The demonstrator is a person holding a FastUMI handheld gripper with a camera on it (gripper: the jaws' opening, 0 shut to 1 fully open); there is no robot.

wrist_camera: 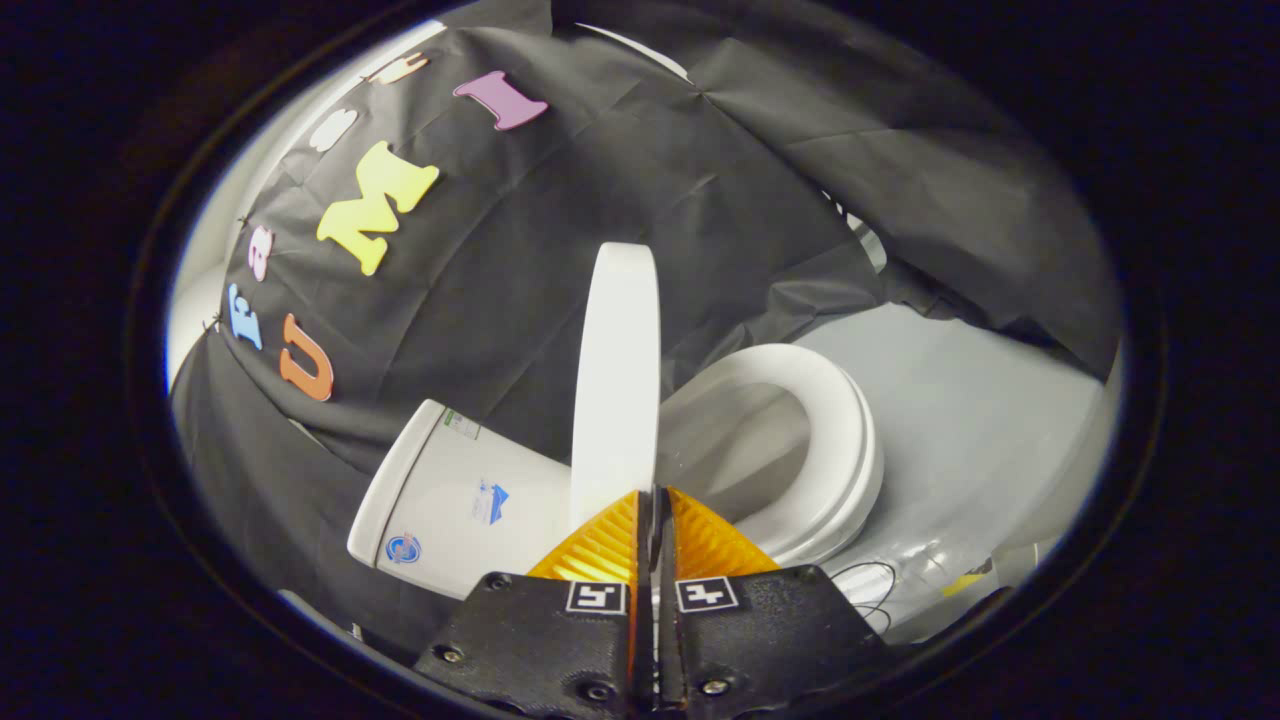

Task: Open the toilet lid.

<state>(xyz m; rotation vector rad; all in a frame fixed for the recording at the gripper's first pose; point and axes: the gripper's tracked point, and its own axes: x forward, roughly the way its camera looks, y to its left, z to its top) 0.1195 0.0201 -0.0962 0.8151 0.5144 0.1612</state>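
Gripper fingers meet tip to tip with only a thin slit between them, touching the near edge of the raised toilet lid. Beyond them, the lid stands edge-on between the cistern and the uncovered seat ring, above grey floor.

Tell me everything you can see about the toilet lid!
The toilet lid is white, smooth and glossy, like hard plastic, with a rounded top end. It is lifted well off the seat and stands nearly upright, seen almost edge-on, between the tank and the open bowl. Its lower edge runs down to the gripper, whose fingers are nearly closed just ahead of the camera. Whether they pinch the lid or just touch it is hard to tell.
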